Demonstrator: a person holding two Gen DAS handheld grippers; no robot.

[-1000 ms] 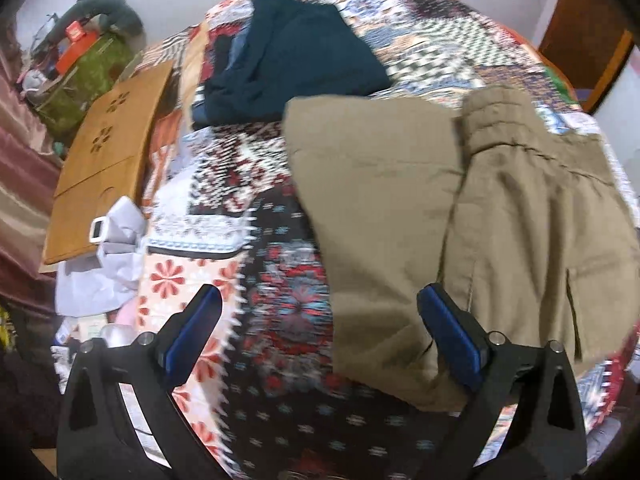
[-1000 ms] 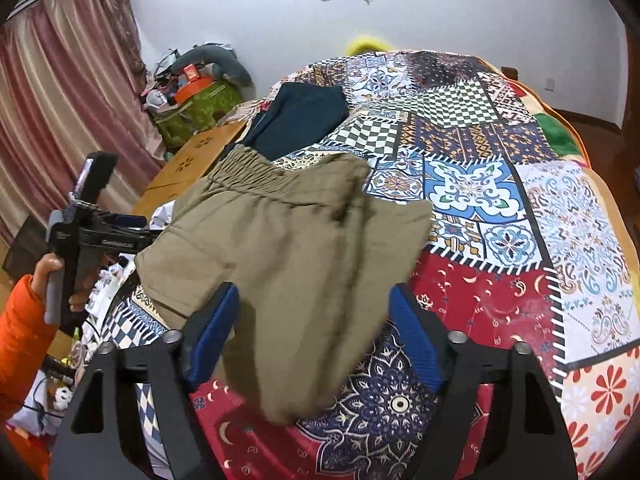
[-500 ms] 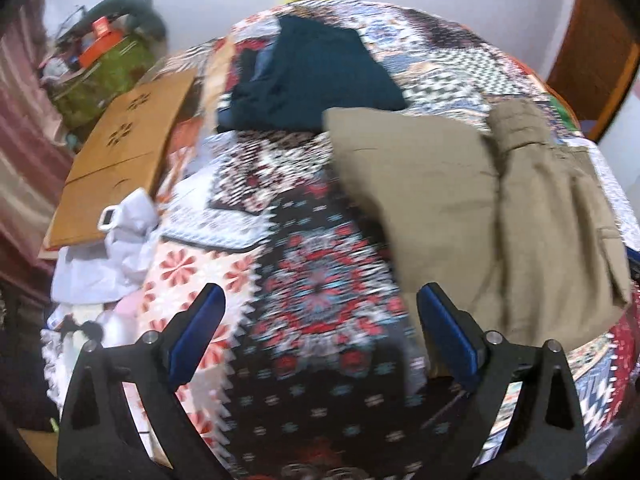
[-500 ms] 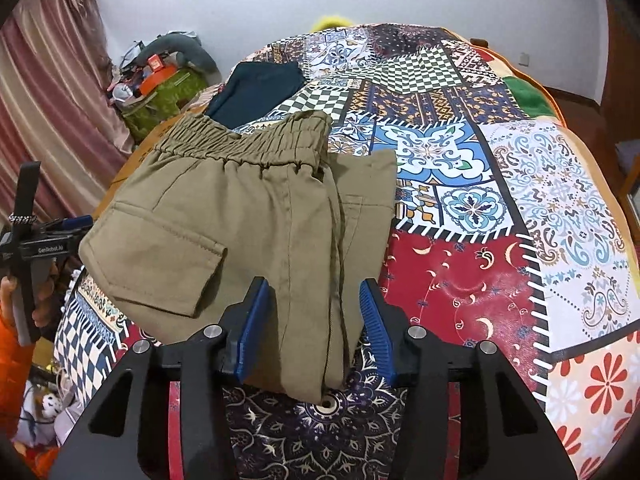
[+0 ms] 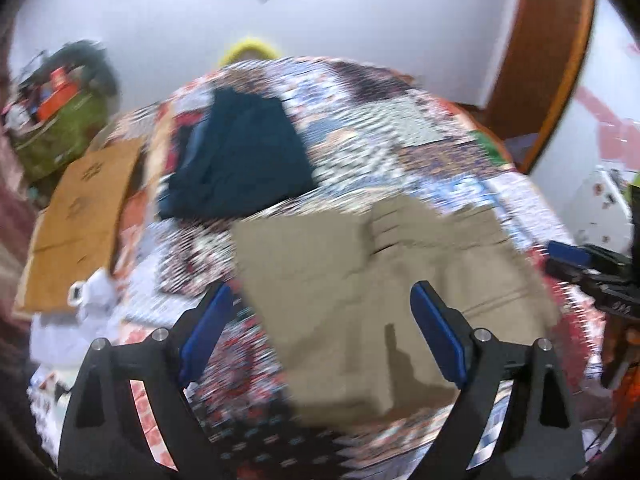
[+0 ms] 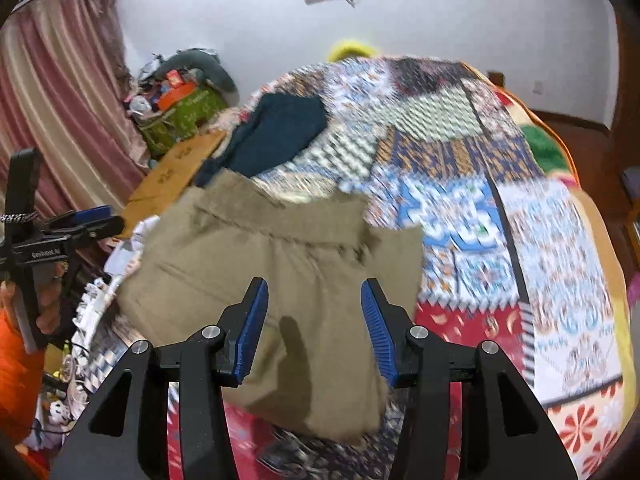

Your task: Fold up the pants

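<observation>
The khaki pants (image 5: 360, 280) lie folded on the patchwork bedspread (image 5: 400, 140), waistband toward the far side; they also show in the right wrist view (image 6: 280, 264). My left gripper (image 5: 324, 328) is open and empty, above the pants' near-left edge. My right gripper (image 6: 312, 320) is open and empty, above the pants' near end, not touching the cloth. The right gripper shows at the right edge of the left wrist view (image 5: 592, 272), and the left gripper at the left edge of the right wrist view (image 6: 60, 232). Both views are motion-blurred.
A folded dark blue garment (image 5: 240, 160) lies on the bedspread beyond the pants. A brown cardboard panel (image 5: 80, 216) and white cloth (image 5: 76, 312) sit left of the bed. A green bag with clutter (image 6: 180, 112) stands by the pink curtain (image 6: 60, 100).
Both grippers have pulled back and tilted up from the pants. The right gripper narrowed half a second ago and has opened wider again. The pants lie still on the bed.
</observation>
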